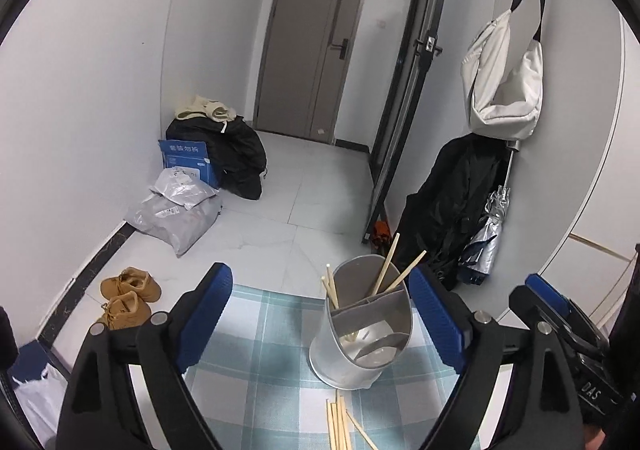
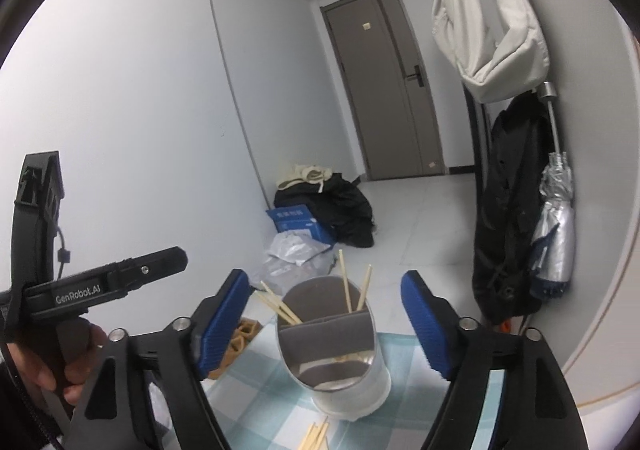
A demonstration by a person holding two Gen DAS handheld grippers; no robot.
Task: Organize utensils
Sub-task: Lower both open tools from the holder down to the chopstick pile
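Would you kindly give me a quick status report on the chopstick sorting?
Left gripper and right gripper open, empty. Utensil holder upright, some chopsticks inside. Loose chopsticks waiting on checked cloth. Nothing blocking.

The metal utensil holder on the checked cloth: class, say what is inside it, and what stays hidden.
The utensil holder has a divider; wooden chopsticks stand in its two rear compartments. The front section looks empty, but reflections and the wall hide part of its floor.

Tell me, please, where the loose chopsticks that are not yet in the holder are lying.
The loose chopsticks lie on the checked tablecloth just in front of the metal utensil holder, at the bottom centre of both wrist views.
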